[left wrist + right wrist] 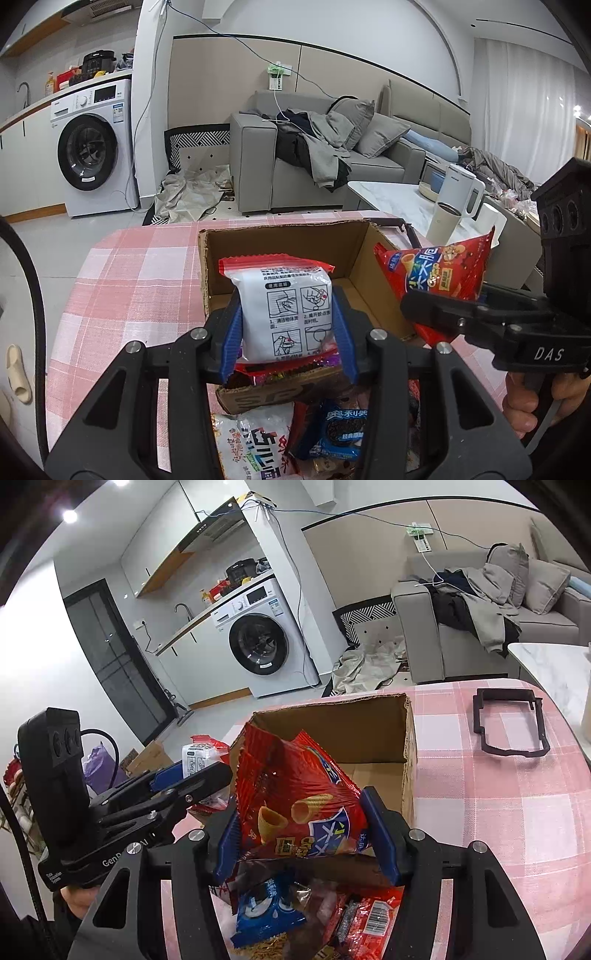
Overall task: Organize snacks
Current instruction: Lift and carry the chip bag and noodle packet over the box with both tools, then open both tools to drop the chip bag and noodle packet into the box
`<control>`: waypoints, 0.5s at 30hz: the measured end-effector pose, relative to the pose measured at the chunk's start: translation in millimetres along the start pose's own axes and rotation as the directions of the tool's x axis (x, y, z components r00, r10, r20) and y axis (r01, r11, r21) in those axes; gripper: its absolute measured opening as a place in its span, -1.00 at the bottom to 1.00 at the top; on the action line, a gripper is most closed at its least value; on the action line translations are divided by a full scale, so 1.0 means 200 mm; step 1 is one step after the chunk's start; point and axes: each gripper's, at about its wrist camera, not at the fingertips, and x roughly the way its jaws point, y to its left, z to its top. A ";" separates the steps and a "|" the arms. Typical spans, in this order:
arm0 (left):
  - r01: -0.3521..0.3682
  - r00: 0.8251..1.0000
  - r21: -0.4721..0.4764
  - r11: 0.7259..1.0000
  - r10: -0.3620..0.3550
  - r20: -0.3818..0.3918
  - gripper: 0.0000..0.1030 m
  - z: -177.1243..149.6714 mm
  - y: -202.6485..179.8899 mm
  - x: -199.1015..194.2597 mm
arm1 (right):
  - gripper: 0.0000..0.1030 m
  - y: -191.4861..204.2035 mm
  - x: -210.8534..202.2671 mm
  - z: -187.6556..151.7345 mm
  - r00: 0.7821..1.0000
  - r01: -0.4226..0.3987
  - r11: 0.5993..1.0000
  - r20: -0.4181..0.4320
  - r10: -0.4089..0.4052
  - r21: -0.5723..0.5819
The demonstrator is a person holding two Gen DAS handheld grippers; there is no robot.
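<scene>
While a person holds a two-finger gripper in each hand over a table with a pink checked cloth, both tools carry a snack. The left gripper is closed on a white packet with red crimped ends; its blue pads press the packet's two sides, and the printed instruction drawings on the packet face the camera. The right gripper is closed on a red bag of cone-shaped crisps, the blue pads squeezing the bag's lower part so that its crumpled top stands up between the fingers.

Just ahead of both grippers sits an open cardboard box, brown, with torn upper edges. The part of its floor that shows is bare cardboard. The white packet hangs at the box's near wall, and the red bag hangs at the box's near edge, in front of its opening. In the left wrist view the right gripper and its bag show at the right of the box, close beside the left one.

Below the grippers, nearer the person, a pile of loose snacks lies on the table: a blue cookie packet, a white packet with red lettering, and a red wrapper with a barcode.

A black plastic frame lies on the cloth to the right of the box, well apart from it.
</scene>
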 end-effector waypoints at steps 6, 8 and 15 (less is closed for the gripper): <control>0.005 1.000 -0.013 1.000 -0.005 0.000 -0.21 -0.01 0.00 0.06 | 0.19 -0.02 0.06 0.02 1.000 0.015 1.000 -0.013 -0.015 0.004; 0.004 1.000 -0.006 1.000 -0.004 0.002 -0.21 -0.01 -0.01 0.08 | 0.19 -0.03 0.08 0.02 1.000 0.013 1.000 -0.024 -0.013 0.012; -0.003 1.000 -0.004 1.000 0.003 -0.009 -0.21 0.00 -0.02 0.14 | 0.20 -0.05 0.11 0.02 0.999 0.018 1.000 -0.032 -0.018 0.016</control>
